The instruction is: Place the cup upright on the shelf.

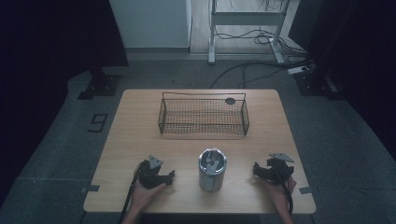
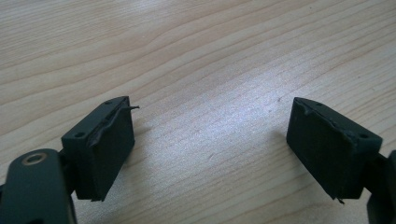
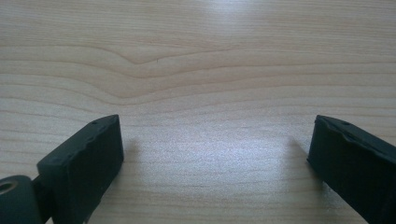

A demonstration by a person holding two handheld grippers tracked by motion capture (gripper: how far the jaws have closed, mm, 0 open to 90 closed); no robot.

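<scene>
1. High view: can [image 1: 212, 170] stands upright on the wooden table [image 1: 135, 126], low in the frame and just right of centre, its long axis vertical and its open, shiny top facing up towards the camera. The left gripper [image 1: 169, 177] rests on the table at lower left of the can, held by a hand [image 1: 142, 195], its jaws pointing right towards the can but apart from it. The right gripper [image 1: 256, 170] rests at lower right, held by the other hand [image 1: 280, 193], jaws pointing left at the can, also apart from it. A wire basket [image 1: 203, 114] sits in the upper middle of the table, well apart from the can, its long axis running left to right.

2. Left gripper view: the two black jaws rise from the lower left and lower right corners and stand wide apart, with bare wood grain between them; nothing is gripped.

3. Right gripper view: the jaws again stand spread at the lower corners, close above the table, with bare wood between them and nothing held
</scene>
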